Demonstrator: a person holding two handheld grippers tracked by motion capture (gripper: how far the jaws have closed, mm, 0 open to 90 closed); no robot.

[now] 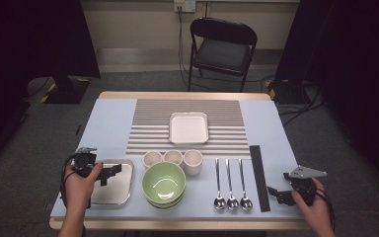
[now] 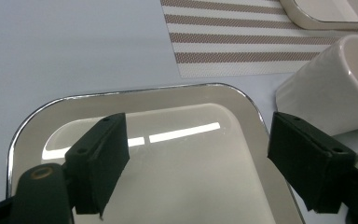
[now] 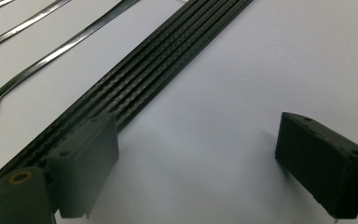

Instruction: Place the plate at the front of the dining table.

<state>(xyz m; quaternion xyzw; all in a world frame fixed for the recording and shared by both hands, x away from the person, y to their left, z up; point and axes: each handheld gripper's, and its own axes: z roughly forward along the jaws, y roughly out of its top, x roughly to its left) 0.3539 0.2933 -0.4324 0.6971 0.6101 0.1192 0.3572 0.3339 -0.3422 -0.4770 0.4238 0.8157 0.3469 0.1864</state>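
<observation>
My left gripper [image 1: 112, 173] hovers over a shiny metal tray [image 1: 121, 196] at the front left of the table. It stands open with nothing between its jaws [image 2: 193, 158]. The tray [image 2: 205, 186] lies under the jaws in the left gripper view, with a white cup [image 2: 335, 88] to its right. My right gripper [image 1: 275, 193] is at the front right, open and empty [image 3: 196, 163], just right of a black ribbed strip [image 1: 259, 177]. In the right gripper view the strip [image 3: 168, 60] runs diagonally past the left jaw.
A green bowl [image 1: 164, 183] sits at front centre with three white cups [image 1: 172, 159] behind it. Three spoons [image 1: 232, 185] lie left of the strip. A white square dish [image 1: 189, 128] rests on a striped placemat [image 1: 148, 128]. A black folding chair [image 1: 222, 49] stands beyond the table.
</observation>
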